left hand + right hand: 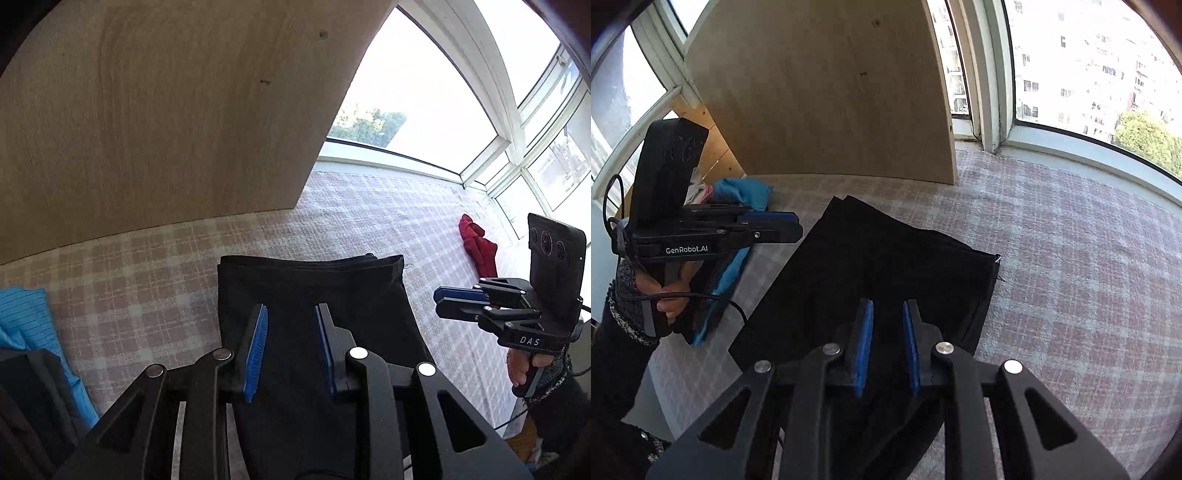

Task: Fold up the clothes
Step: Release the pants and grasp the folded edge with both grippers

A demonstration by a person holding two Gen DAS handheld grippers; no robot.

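Black garment (pixel 314 295) flat, lengthwise toward wooden board (pixel 147 129).

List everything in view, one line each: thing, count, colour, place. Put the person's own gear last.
black garment: 1, black, folded on the checked cover, under both grippers
blue cloth: 1, light blue, left of the black garment, on a dark pile
red cloth: 1, red, crumpled near the window
checked cover: 1, pink and white, spread under everything
wood panel: 1, light brown, upright behind the cover
window: white frames, along the far edge
left gripper: 1, black with blue pads, open above the black garment
right gripper: 1, black with blue pads, open above the black garment
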